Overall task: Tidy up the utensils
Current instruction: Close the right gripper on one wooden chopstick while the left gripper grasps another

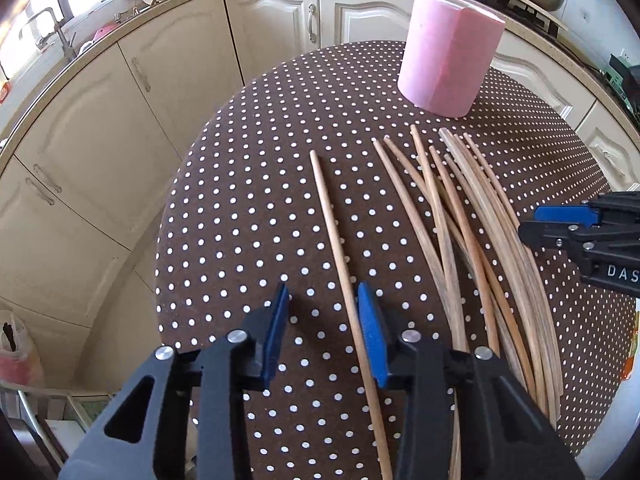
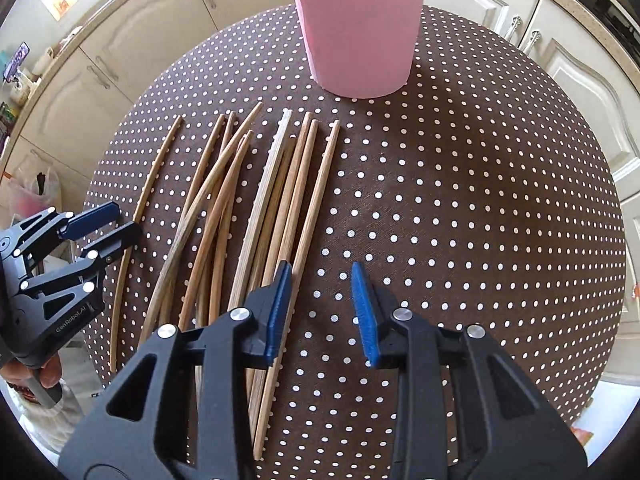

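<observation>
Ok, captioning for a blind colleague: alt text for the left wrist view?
The left gripper hangs open over a lone wooden chopstick on a brown polka-dot table. More chopsticks lie loose to its right, a pink cup behind them.

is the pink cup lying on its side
No, the pink cup stands upright on the polka-dot tablecloth, just beyond the far tips of the wooden chopsticks.
</observation>
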Action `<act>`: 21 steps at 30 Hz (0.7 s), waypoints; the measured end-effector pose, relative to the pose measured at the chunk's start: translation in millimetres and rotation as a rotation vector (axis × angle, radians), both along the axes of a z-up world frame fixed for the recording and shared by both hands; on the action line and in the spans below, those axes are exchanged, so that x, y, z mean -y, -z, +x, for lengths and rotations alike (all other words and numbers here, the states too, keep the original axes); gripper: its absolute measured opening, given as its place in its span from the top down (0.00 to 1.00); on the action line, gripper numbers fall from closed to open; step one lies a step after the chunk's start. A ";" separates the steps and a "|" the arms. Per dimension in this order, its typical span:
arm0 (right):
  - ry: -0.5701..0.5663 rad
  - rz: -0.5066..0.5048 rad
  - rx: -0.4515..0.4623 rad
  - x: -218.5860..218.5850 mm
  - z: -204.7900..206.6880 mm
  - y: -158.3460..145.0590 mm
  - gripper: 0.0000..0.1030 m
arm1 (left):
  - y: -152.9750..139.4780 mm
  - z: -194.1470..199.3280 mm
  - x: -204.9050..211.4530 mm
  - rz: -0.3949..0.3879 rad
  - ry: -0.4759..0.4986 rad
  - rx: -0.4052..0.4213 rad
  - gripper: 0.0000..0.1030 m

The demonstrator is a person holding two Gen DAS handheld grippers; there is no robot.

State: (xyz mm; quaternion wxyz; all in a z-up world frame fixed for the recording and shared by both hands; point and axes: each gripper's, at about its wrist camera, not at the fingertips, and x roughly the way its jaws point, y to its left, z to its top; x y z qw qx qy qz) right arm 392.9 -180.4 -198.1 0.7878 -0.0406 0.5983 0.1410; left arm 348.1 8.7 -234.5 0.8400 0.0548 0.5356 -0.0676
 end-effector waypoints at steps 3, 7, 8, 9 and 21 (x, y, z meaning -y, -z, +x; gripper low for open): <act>-0.027 -0.074 -0.026 -19.0 14.0 3.7 0.73 | -1.0 2.4 -5.6 -0.001 -0.004 0.003 0.72; -0.060 -0.162 -0.047 -40.7 24.9 6.1 0.82 | -1.4 8.9 -9.5 -0.005 -0.013 0.001 0.83; -0.059 -0.155 -0.052 -44.0 28.1 6.2 0.86 | -1.9 10.9 -10.0 -0.008 -0.020 0.001 0.85; -0.058 -0.149 -0.054 -46.4 31.2 6.0 0.88 | -1.8 13.3 -10.0 -0.011 -0.021 0.001 0.89; -0.019 0.030 0.034 -22.1 2.3 -11.0 0.94 | -18.0 20.0 -20.5 -0.205 0.021 0.038 0.95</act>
